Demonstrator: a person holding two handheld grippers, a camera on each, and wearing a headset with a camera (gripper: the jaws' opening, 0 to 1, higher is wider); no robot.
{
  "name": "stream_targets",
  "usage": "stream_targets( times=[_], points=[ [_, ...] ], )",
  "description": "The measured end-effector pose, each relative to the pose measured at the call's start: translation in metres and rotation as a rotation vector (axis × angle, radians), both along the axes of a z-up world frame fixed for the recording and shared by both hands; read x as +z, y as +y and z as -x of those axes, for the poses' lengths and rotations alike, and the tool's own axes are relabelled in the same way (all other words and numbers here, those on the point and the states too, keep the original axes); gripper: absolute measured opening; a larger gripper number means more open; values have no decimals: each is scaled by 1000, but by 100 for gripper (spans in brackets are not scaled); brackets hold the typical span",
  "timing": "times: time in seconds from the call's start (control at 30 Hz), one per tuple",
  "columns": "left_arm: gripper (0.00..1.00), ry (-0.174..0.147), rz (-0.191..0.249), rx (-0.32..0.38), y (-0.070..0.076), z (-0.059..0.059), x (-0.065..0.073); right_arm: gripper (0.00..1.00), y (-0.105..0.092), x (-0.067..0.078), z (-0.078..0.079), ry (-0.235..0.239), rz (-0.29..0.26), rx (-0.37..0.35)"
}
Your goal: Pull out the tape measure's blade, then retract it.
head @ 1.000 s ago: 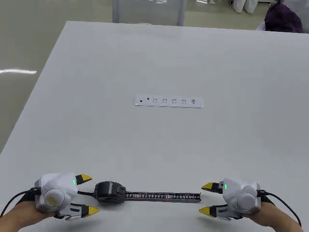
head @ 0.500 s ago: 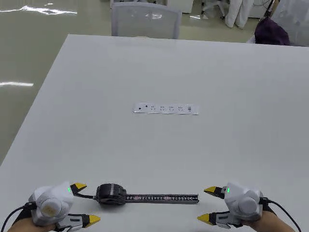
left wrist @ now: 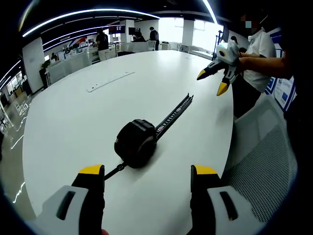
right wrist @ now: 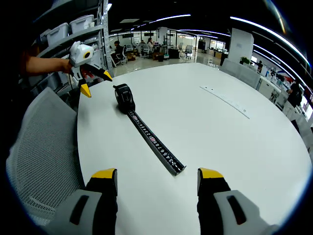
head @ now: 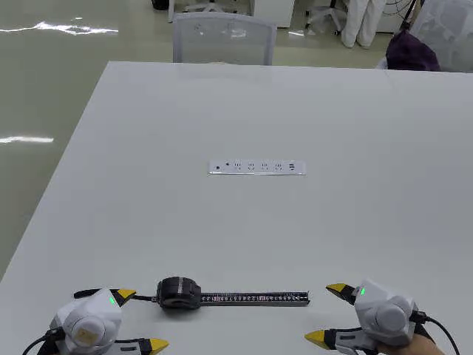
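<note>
Blade [head: 255,298] out; left gripper [head: 142,319], right gripper [head: 325,312] wide, empty; far chair [head: 222,37] in head view.

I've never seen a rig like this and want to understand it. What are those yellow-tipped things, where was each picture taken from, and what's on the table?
No robot: a person holds a white, yellow-tipped left gripper and right gripper, one per hand. The wide picture comes from a headset camera looking down; the two round ones from cameras riding on the grippers, looking along their jaws. On the white table lies a black tape measure with its dark blade pulled out flat, and farther off a white power strip. Both grippers are open, holding nothing.
</note>
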State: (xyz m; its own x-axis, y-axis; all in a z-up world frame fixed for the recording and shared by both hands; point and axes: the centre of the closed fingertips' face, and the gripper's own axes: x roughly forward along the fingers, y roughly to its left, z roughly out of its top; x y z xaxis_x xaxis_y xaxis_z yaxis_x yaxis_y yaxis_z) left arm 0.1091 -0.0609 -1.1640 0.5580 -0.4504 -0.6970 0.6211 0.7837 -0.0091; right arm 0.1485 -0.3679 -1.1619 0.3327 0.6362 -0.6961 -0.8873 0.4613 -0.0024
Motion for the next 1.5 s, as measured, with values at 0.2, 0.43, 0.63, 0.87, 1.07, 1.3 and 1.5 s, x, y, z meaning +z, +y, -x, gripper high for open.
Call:
stream_targets(
  times=[0.2, 0.43, 0.63, 0.87, 1.07, 1.3, 1.5],
  points=[
    [74, -16, 13, 71, 1, 7, 10, 72, -4, 7, 5, -11, 11, -85],
    [78, -35, 30, 145, -1, 11, 24, 80, -1, 20, 13, -17, -29, -154],
    [83, -40, 53, 201, -4, 18, 34, 85, -1, 28, 22, -23, -38, -209],
    [88, -47, 61, 271, -7, 26, 41, 88, 2, 37, 32, -31, -44, -255],
    [92, -51, 59, 290, -12, 31, 43, 91, 11, 43, 38, -34, -55, -267],
    [98, -46, 64, 318, -16, 37, 47, 93, 14, 49, 42, -38, -53, -314],
    [99, -51, 70, 347, -17, 36, 50, 93, 19, 54, 46, -28, -67, -365]
  ],
)
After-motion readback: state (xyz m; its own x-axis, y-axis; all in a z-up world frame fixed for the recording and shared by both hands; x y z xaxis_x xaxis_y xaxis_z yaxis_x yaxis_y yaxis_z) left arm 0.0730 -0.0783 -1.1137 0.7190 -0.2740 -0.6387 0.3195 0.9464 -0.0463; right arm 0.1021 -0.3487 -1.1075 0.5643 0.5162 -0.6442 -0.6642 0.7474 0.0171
